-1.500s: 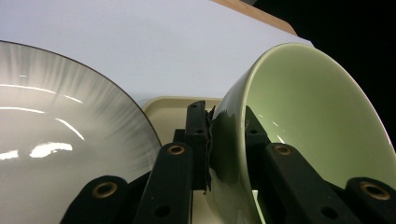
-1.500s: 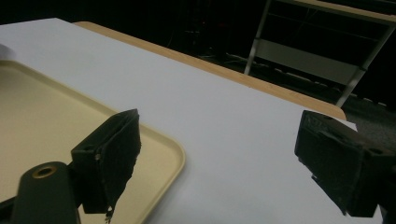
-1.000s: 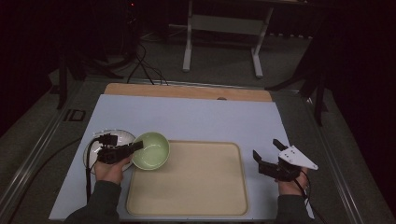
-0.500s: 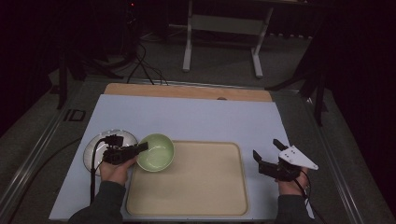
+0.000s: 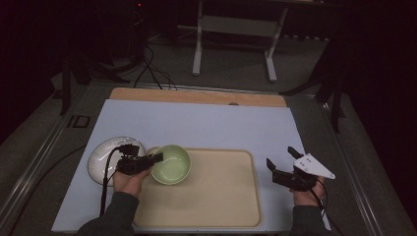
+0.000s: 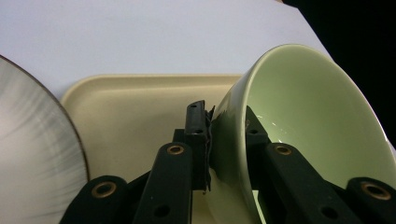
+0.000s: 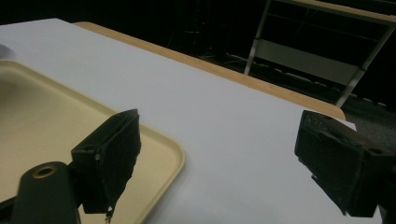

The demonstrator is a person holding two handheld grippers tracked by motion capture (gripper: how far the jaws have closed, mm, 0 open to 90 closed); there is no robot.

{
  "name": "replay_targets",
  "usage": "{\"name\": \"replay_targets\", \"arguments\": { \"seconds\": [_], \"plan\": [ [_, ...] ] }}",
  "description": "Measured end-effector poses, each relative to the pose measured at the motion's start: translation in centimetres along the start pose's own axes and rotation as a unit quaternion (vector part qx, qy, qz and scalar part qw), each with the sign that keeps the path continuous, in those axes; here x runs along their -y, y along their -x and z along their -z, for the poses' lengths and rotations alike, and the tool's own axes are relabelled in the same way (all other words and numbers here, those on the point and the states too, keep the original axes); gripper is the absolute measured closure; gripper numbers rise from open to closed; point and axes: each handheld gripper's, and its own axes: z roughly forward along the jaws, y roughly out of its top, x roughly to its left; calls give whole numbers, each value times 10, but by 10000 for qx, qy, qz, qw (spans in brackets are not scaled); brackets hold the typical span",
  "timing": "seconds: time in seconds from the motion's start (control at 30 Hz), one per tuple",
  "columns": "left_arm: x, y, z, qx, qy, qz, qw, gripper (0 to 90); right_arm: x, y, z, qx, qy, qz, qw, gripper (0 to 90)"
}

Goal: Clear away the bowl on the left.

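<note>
A pale green bowl (image 5: 170, 163) is over the far left corner of the beige tray (image 5: 221, 196). My left gripper (image 5: 156, 158) is shut on the bowl's left rim. In the left gripper view one jaw lies outside the wall and the other inside the bowl (image 6: 303, 116), so the left gripper (image 6: 223, 116) pinches the wall. Whether the bowl rests on the tray (image 6: 130, 107) I cannot tell. My right gripper (image 5: 280, 156) hovers open beside the tray's right edge with nothing between its fingers. Seen from its own camera, the right gripper (image 7: 224, 154) has its jaws far apart over the white mat.
A grey-white plate (image 5: 101, 157) lies on the mat left of the tray, just behind my left hand; its rim (image 6: 32, 154) is close to the bowl. The white mat (image 5: 206, 123) stretches back to a wooden strip (image 5: 196, 96). Beyond it stand a metal frame and cables.
My left gripper carried the bowl to the right and slightly nearer, from beside the plate to over the tray's corner. The right gripper stayed still and open.
</note>
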Motion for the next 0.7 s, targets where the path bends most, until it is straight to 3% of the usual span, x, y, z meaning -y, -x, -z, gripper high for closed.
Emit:
{"name": "replay_targets", "arguments": {
  "seconds": [0.7],
  "plan": [
    [11,15,-25,81,-355,-185,9992,793,0,0,0,-1,10,4,10000,139]
  ]
}}
